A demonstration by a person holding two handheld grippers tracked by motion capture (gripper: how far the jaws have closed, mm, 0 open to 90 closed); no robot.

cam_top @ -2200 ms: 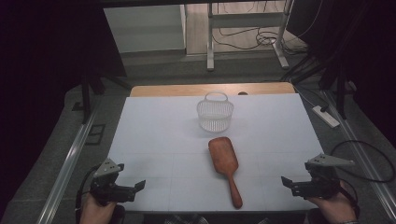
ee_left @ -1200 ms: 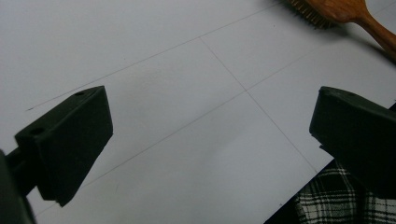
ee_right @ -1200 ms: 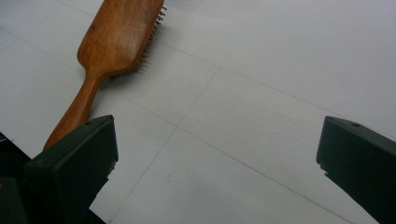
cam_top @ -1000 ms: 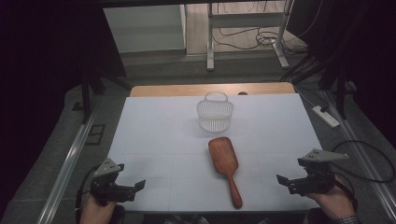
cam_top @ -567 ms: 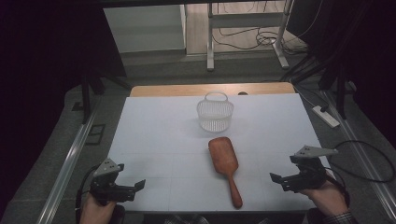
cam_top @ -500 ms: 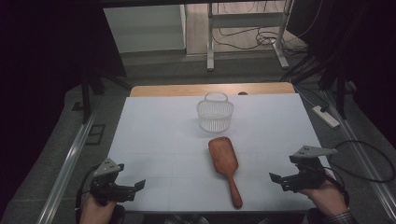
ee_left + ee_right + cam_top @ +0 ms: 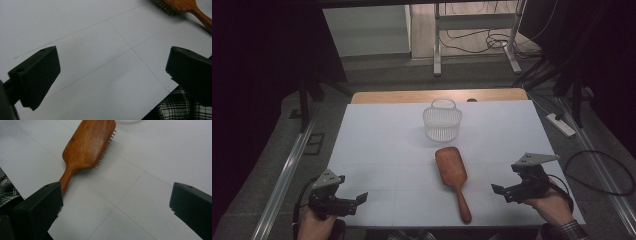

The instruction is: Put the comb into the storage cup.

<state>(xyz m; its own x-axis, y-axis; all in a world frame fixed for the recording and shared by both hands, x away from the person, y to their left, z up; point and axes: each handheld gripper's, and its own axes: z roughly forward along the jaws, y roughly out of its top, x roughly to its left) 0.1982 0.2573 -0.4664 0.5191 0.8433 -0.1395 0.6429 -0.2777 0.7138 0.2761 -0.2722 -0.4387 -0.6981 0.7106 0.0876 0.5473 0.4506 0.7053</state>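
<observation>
Nothing is moved yet; the wooden paddle hairbrush [image 7: 452,175] lies bristles-down, untouched, near the empty white basket [image 7: 442,120]; right gripper [image 7: 507,192] and left gripper [image 7: 356,201] both have jaws apart, empty.

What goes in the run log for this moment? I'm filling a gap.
left gripper: open, empty, near edge | right gripper: open, empty, right of brush handle | brush: bristles down, on table | basket: upright behind brush

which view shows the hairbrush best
The right gripper view: the hairbrush is close, with its wooden back up and bristles down. The high view shows it whole but small, below the basket. The left gripper view catches just its bristle edge and handle.
</observation>
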